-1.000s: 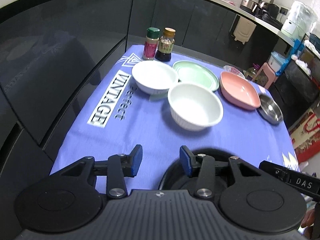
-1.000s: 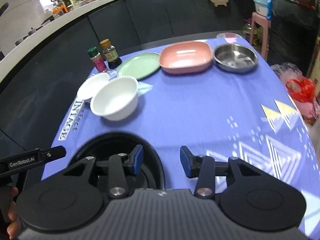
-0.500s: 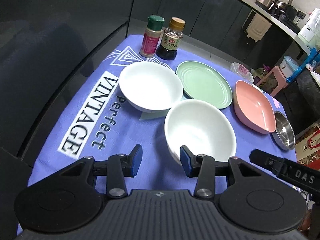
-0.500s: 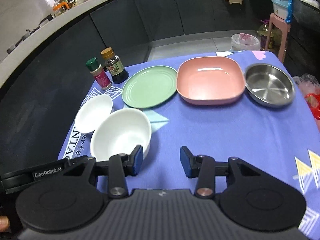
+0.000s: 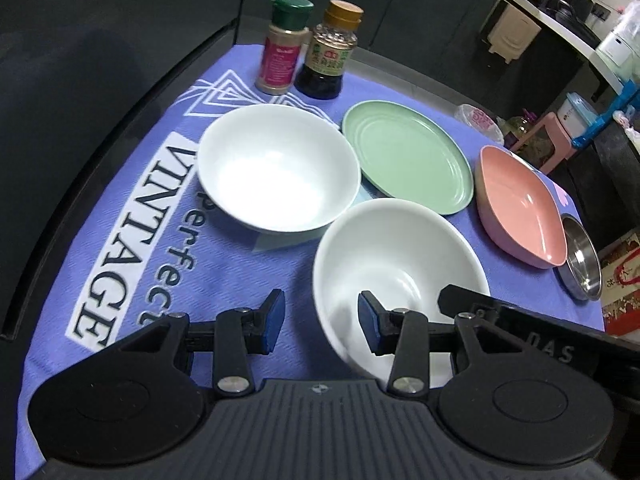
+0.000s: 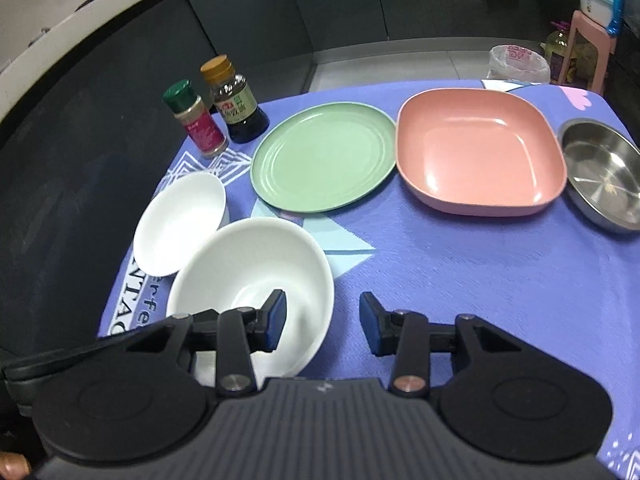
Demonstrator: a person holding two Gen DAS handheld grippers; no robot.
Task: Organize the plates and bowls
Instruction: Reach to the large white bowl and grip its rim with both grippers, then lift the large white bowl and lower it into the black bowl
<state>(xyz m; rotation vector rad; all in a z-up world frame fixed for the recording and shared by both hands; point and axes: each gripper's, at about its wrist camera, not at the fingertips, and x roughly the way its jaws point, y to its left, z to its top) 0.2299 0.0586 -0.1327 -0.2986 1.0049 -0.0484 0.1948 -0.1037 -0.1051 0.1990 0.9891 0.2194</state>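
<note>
Left gripper (image 5: 320,322) and right gripper (image 6: 322,322) both closing, each straddling opposite rim walls of the near white bowl (image 5: 400,256); pads not yet pressing. Purple tablecloth (image 6: 460,280) underneath.

Two bowls (image 6: 250,276) sit left of the plate (image 6: 324,156), bottles (image 6: 234,100) behind them.

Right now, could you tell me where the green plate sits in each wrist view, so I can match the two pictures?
Left wrist view: the green plate lies right of centre in the upper half, behind the nearer white bowl.
Right wrist view: the green plate lies just left of centre, beside the pink dish.
Shared landmark: the dark sauce bottle stands just beyond the plate's left edge in both.
</note>
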